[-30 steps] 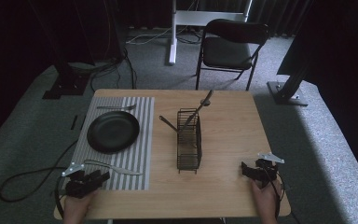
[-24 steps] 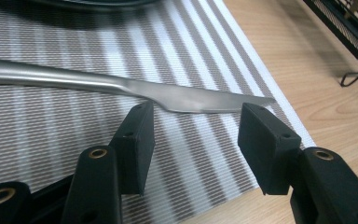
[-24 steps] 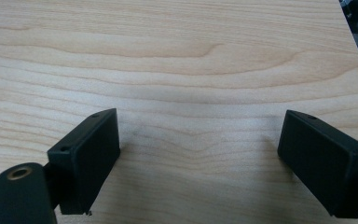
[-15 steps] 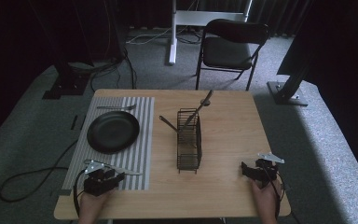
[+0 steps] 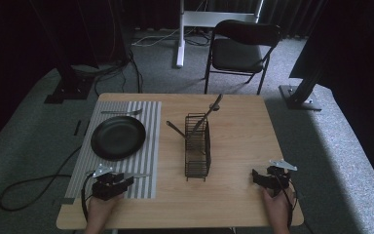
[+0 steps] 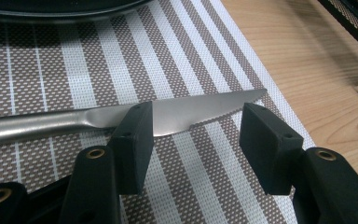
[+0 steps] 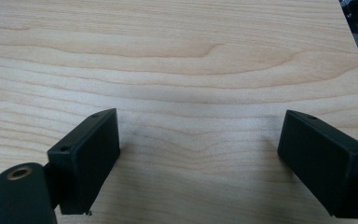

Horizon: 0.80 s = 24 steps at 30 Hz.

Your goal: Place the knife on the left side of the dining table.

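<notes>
A table knife lies flat on the striped placemat, its blade pointing toward the wood. My left gripper is open just above the mat, its jaws straddling the blade near the tip without touching it. In the high view the left gripper is at the mat's front edge beside the knife. My right gripper rests open at the table's front right. In its own view the right gripper has bare wood between the jaws.
A black plate sits on the placemat, with a fork beyond it. A black wire rack holding two utensils stands mid-table. A folding chair is behind the table.
My left gripper has moved right along the placemat's front edge, up to the knife. The right gripper has stayed put.
</notes>
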Available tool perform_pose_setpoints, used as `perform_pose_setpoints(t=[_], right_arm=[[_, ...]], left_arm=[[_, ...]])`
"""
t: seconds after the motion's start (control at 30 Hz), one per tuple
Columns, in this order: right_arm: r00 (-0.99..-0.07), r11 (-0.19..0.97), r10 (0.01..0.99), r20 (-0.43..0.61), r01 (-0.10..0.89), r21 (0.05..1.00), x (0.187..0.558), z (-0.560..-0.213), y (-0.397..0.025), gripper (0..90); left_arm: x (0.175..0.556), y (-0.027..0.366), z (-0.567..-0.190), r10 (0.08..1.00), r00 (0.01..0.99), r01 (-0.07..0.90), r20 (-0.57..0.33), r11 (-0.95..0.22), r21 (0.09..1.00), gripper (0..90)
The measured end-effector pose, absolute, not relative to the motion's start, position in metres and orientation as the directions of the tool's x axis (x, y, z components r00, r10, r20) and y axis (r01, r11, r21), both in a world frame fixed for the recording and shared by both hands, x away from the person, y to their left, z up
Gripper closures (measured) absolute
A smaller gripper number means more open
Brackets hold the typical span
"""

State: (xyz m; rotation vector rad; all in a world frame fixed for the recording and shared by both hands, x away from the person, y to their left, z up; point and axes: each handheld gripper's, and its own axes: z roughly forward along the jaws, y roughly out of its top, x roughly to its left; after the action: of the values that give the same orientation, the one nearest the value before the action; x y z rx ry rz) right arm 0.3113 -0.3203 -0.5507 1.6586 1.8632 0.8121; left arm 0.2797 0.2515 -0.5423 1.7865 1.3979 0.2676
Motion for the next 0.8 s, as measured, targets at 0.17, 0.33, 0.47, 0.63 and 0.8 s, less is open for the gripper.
perform_pose_setpoints(t=[0.17,0.33,0.47,0.63,0.8], right_arm=[[-0.122,0.074,0.992,0.014,0.686,0.724,0.311,-0.551,-0.32,11.8],[-0.122,0.074,0.992,0.014,0.686,0.724,0.311,-0.551,-0.32,11.8],[-0.122,0.074,0.992,0.014,0.686,0.724,0.311,-0.551,-0.32,11.8],[-0.122,0.074,0.992,0.014,0.686,0.724,0.311,-0.551,-0.32,11.8],[-0.122,0.074,0.992,0.014,0.686,0.724,0.311,-0.551,-0.32,11.7]], left_arm=[[0.271,0.254,-0.541,0.896,0.356,0.661,-0.265,-0.041,0.749,37.7],[0.263,0.265,-0.538,0.926,0.289,0.671,-0.244,-0.014,0.741,27.0],[0.259,0.269,-0.537,0.939,0.267,0.686,-0.218,-0.026,0.728,17.4],[0.246,0.283,-0.536,0.974,0.189,0.679,-0.125,-0.037,0.733,7.1],[0.238,0.295,-0.541,0.988,0.135,0.684,-0.072,-0.041,0.729,0.0]])
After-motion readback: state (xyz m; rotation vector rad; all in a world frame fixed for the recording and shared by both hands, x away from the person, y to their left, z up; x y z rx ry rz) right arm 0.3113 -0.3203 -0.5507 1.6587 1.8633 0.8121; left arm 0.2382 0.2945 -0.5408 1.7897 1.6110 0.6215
